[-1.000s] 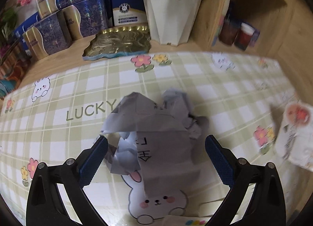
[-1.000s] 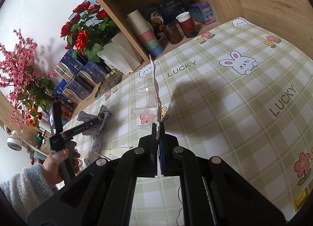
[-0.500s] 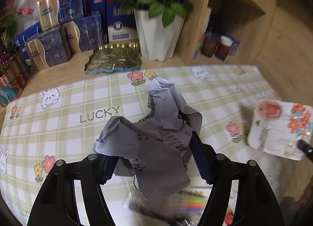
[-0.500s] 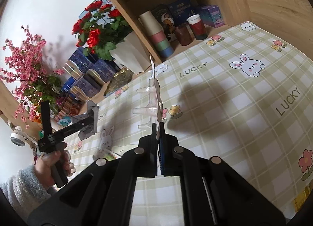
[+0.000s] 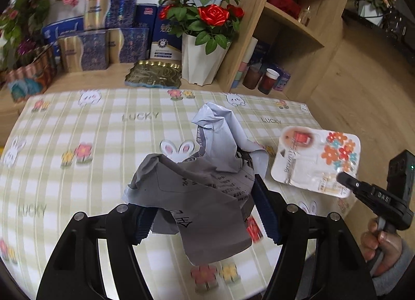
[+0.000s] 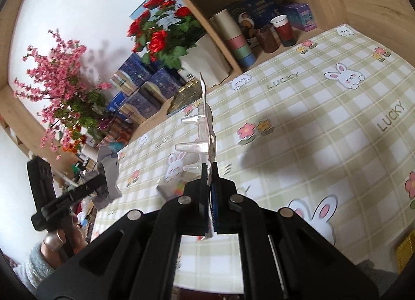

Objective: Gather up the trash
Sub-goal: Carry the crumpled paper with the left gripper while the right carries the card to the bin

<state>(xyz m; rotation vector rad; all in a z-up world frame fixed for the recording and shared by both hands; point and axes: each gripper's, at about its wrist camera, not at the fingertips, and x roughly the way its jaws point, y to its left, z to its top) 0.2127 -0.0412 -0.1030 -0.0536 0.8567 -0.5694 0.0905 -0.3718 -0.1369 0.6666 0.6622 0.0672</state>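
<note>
now both grippers hold trash

so, a second ago the gray paper lay on the checked cloth between the spread fingers of the left gripper point(image 5: 205, 211). half a second ago the fingers had closed in on it. now the crumpled gray paper point(image 5: 207, 178) is pinched between them and hangs above the tablecloth point(image 5: 103, 144). the view has pulled back too, so more of the table shows. that likely means this piece is picked up and only needs carrying off.

the right gripper point(image 6: 210, 191) has kept its fingers pressed together on the flat plastic card pack point(image 6: 206, 118), seen edge-on here. from the left camera, the pack point(image 5: 316, 159) shows its flowery face, up off the table near the paper.

no bin shows in either view, so where the trash goes cannot be told. a small colorful scrap point(image 6: 172, 188) lies on the cloth, blurry and partly hidden behind the gripper. it may be more trash. the paper hides part of the left gripper's fingers.
</note>
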